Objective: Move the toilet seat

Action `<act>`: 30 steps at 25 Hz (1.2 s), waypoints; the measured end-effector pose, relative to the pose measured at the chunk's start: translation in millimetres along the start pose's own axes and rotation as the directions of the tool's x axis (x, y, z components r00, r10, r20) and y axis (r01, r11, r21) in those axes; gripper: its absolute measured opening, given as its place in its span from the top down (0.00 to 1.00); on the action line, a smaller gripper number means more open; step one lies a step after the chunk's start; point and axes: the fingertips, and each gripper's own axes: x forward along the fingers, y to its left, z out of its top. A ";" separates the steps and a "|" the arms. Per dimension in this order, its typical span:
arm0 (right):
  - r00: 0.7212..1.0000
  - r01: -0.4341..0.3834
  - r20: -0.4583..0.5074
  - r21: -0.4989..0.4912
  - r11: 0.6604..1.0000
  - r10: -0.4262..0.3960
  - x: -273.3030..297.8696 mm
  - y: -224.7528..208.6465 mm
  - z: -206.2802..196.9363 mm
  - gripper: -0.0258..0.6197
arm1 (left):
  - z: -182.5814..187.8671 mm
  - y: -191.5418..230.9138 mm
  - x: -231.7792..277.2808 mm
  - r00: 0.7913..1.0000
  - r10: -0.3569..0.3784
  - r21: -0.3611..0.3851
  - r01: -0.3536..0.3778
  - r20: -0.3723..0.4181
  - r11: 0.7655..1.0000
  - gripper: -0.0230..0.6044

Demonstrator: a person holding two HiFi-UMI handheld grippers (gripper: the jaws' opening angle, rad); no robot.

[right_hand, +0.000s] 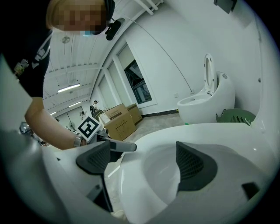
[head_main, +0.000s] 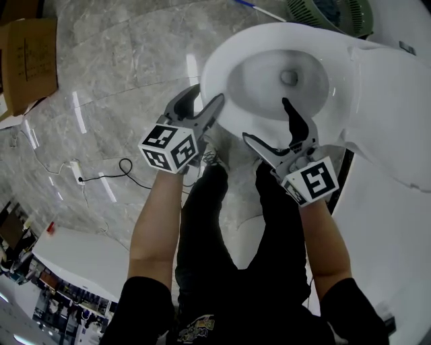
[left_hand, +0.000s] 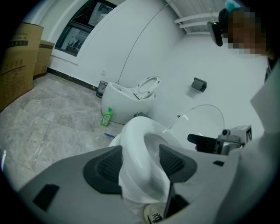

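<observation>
The white toilet seat (head_main: 222,60) lies down on the bowl, in front of the person's legs. Its lid (head_main: 397,101) stands tipped back at the right. My left gripper (head_main: 207,94) is open at the front-left of the seat; in the left gripper view the seat's rim (left_hand: 131,135) runs between the two dark pads (left_hand: 109,166). My right gripper (head_main: 266,120) is open at the front of the seat, one jaw over the bowl's opening and one outside. In the right gripper view the seat (right_hand: 210,135) fills the gap between that gripper's jaws.
Grey marble floor all round. A cardboard box (head_main: 27,60) lies far left, with a black cable (head_main: 124,168) on the floor near it. A green basket (head_main: 330,13) stands behind the toilet. A second toilet (left_hand: 127,94) and a green bottle (left_hand: 106,117) stand by the wall.
</observation>
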 end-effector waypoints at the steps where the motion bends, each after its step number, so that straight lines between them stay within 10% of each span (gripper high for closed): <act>1: 1.000 -0.001 -0.001 0.000 1.000 0.001 -2.3 2.9 3.9 0.25 | 5.5 -5.4 -4.1 1.000 -0.006 0.007 0.006 0.003 1.000 0.57; 30: 0.989 0.121 -0.048 -0.284 0.951 -0.140 -81.9 58.2 108.3 0.40 | 134.4 -217.6 -66.5 0.955 -0.298 0.274 0.287 -0.001 0.918 0.57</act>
